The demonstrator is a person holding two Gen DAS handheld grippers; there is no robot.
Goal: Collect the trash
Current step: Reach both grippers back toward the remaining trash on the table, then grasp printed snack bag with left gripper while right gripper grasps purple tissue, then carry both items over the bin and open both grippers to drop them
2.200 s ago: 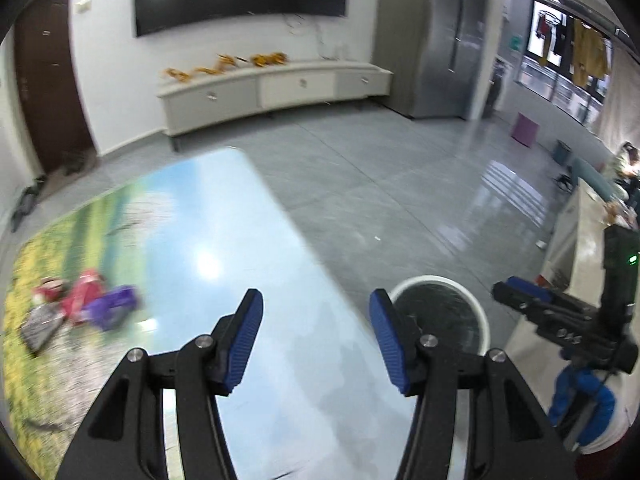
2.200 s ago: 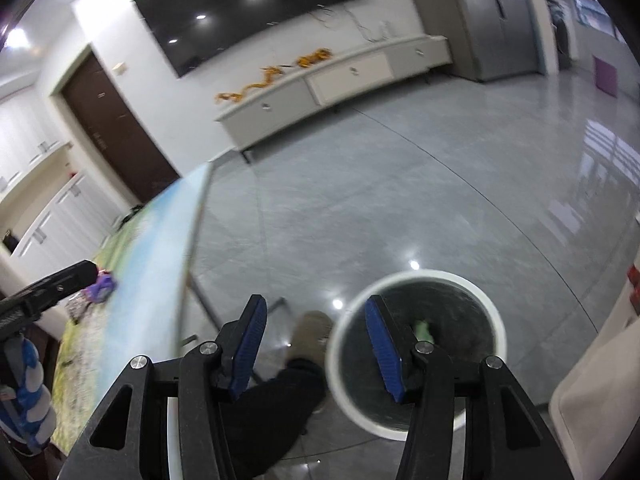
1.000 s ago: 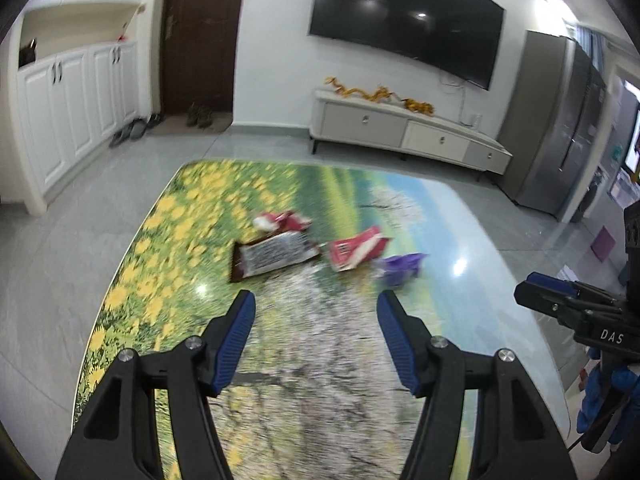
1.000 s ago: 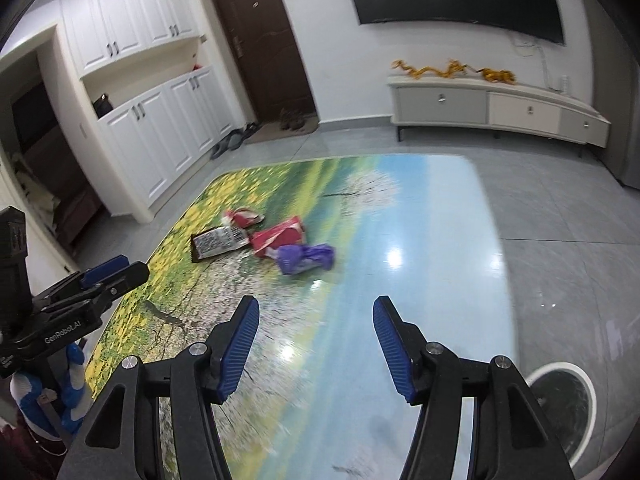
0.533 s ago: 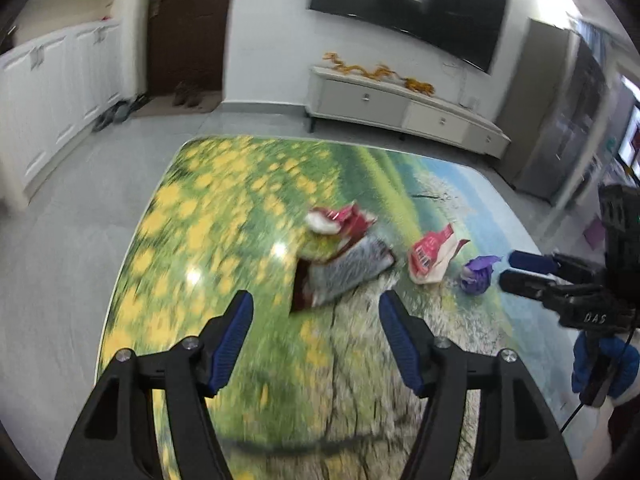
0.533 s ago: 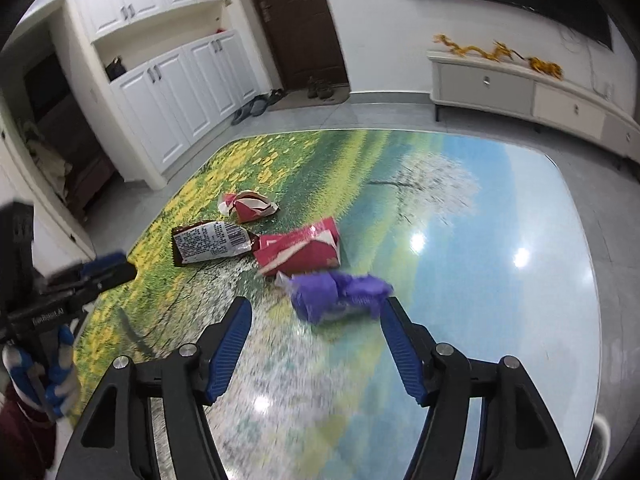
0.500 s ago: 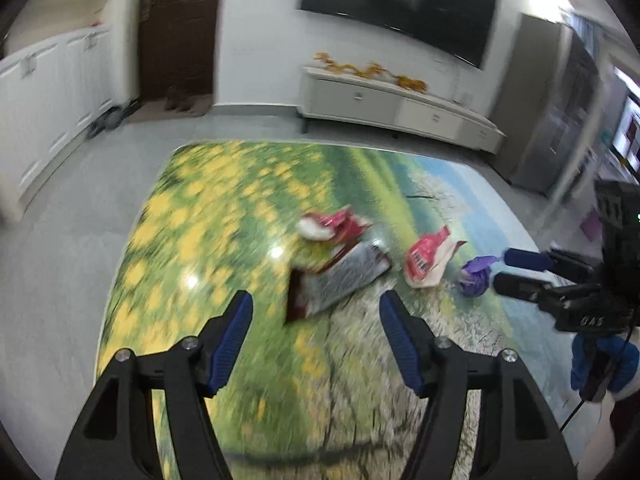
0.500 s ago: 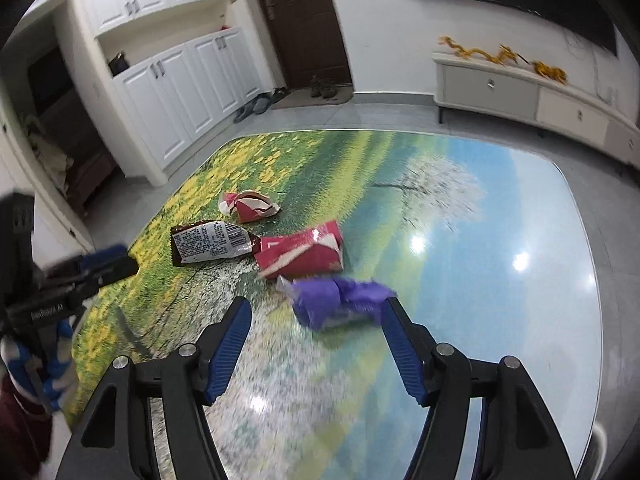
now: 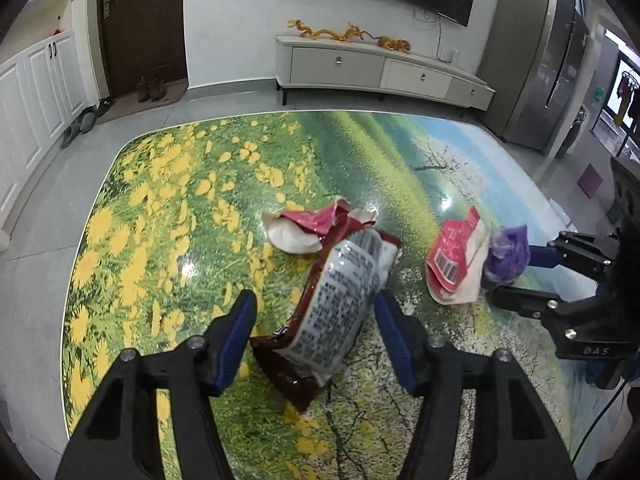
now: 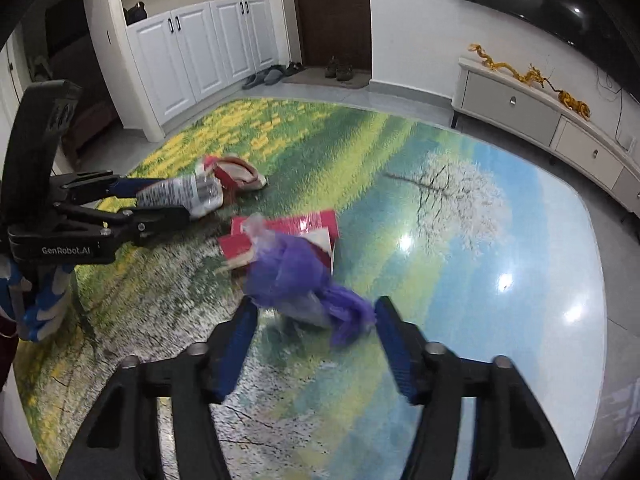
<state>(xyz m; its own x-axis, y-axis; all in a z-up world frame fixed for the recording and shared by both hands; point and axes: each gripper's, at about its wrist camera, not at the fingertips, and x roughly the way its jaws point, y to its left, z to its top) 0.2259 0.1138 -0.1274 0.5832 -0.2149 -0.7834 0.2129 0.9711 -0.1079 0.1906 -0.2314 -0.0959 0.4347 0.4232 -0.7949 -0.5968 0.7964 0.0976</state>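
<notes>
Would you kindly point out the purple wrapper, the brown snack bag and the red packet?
purple wrapper (image 10: pixel 292 276), right wrist view, crumpled middle.
brown snack bag (image 9: pixel 340 304), left wrist view, white printed panel.
red packet (image 9: pixel 454 256), left wrist view, red face above the barcode.

purple wrapper (image 10: pixel 304 284) motion-blurred, print illegible
</notes>
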